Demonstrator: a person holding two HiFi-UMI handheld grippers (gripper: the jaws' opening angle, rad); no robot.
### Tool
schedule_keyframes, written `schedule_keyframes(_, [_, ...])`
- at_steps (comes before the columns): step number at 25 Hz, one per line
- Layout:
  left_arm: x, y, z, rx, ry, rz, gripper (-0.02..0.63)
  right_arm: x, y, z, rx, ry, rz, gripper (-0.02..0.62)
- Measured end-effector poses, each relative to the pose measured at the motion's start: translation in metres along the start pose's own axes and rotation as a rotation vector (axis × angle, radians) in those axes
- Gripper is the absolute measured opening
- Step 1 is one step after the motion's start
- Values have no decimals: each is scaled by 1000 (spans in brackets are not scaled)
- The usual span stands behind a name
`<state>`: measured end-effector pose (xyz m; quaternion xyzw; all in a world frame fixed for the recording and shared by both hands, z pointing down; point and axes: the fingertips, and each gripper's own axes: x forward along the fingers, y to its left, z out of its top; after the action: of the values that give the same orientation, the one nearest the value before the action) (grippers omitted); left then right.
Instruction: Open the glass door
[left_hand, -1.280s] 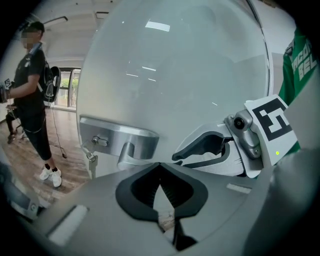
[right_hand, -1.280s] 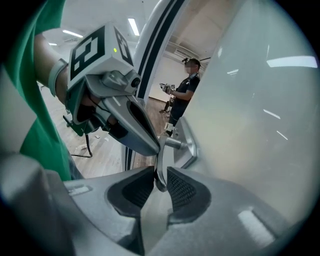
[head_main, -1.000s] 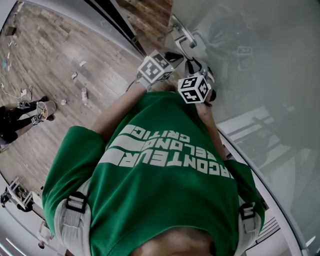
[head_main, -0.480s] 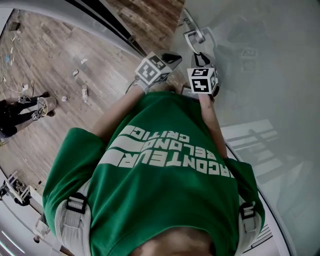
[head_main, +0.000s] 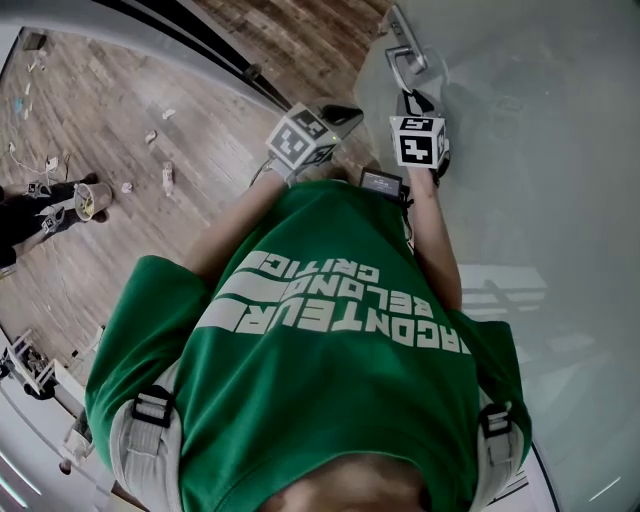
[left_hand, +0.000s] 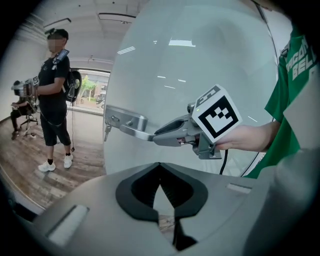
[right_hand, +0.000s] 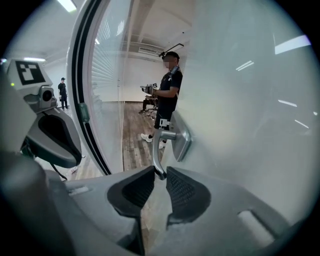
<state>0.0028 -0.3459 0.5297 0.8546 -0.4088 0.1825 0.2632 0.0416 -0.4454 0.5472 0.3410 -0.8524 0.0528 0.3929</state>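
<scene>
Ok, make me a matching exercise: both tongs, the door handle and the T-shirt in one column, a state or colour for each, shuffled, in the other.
1. right tongs
2. left tongs
3. door handle
4. T-shirt

a. green
b. shut on nothing
c. silver, fixed to the glass door
d. clamped on the handle's tip

Pairs: 1-d, 2-b, 3-c, 4-a. The right tongs have just closed a little further on the handle.

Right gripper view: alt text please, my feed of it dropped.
The right gripper has its jaws clamped on the tip of the handle. The frosted door fills the right side; the left gripper is at left, and a person stands in the room beyond.
</scene>
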Motion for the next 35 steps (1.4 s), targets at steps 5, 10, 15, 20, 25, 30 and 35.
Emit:
schedule_keyframes(5, [8,-23,19,-6,-17,-5,14,-11,-33,8,36,-1,-20,67])
schedule_keyframes(10, [21,-38,15,3,-36,-22,14,1,-59,-4,70,-1,-41,67])
schedule_keyframes(15, [23,-21,4,-6,-51,-5,14,17,-77,-12,109,-8,-71,67])
schedule_keyframes(20, [31,-25,3,-9,-33,-27,13,14,-105,-22,136,-1,-112,66])
schedule_keyframes(25, [57,-29,13,18,-22,-84,14,14,-131,-27,154,2,-146,66])
schedule_keyframes(30, [75,-19,47,43,-47,-110,14,15,-159,-32,179,8,-167,66])
schedule_keyframes(35, [86,17,59,71,-33,-103,13,23,-178,-40,214,11,-193,66])
